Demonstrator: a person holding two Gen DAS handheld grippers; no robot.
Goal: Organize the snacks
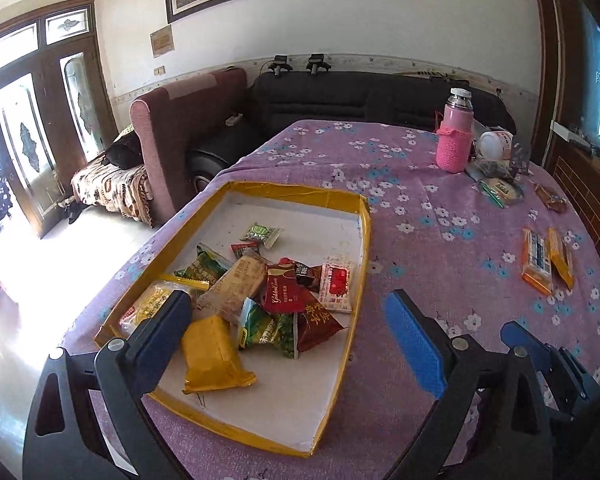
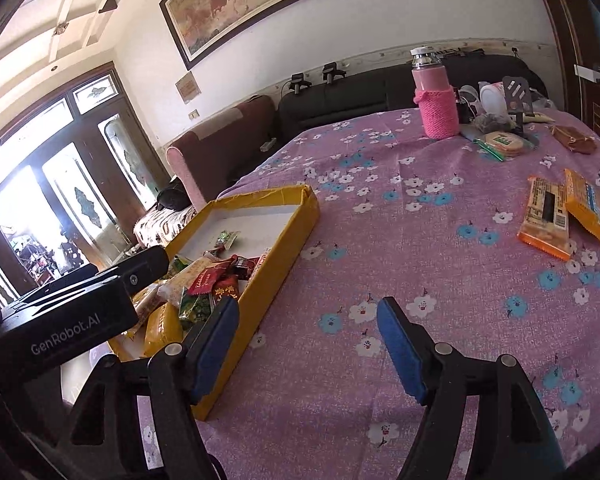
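Observation:
A shallow yellow-rimmed tray [image 1: 364, 216] with a white floor lies on the purple flowered tablecloth and holds several snack packets, among them a yellow packet [image 1: 212, 354], a red packet [image 1: 288, 288] and a green candy [image 1: 260, 233]. My left gripper [image 1: 296, 332] is open and empty, hovering over the tray's near end. My right gripper [image 2: 306, 342] is open and empty over the cloth, just right of the tray [image 2: 300, 216]. Two orange packets [image 2: 564, 216] lie on the cloth to the far right; they also show in the left wrist view [image 1: 544, 260].
A pink bottle in a knitted sleeve [image 2: 436, 96] stands at the table's far side beside a round cracker pack [image 2: 504, 144], a brown packet [image 2: 576, 138], a white cup and a small stand. A sofa and an armchair sit beyond the table.

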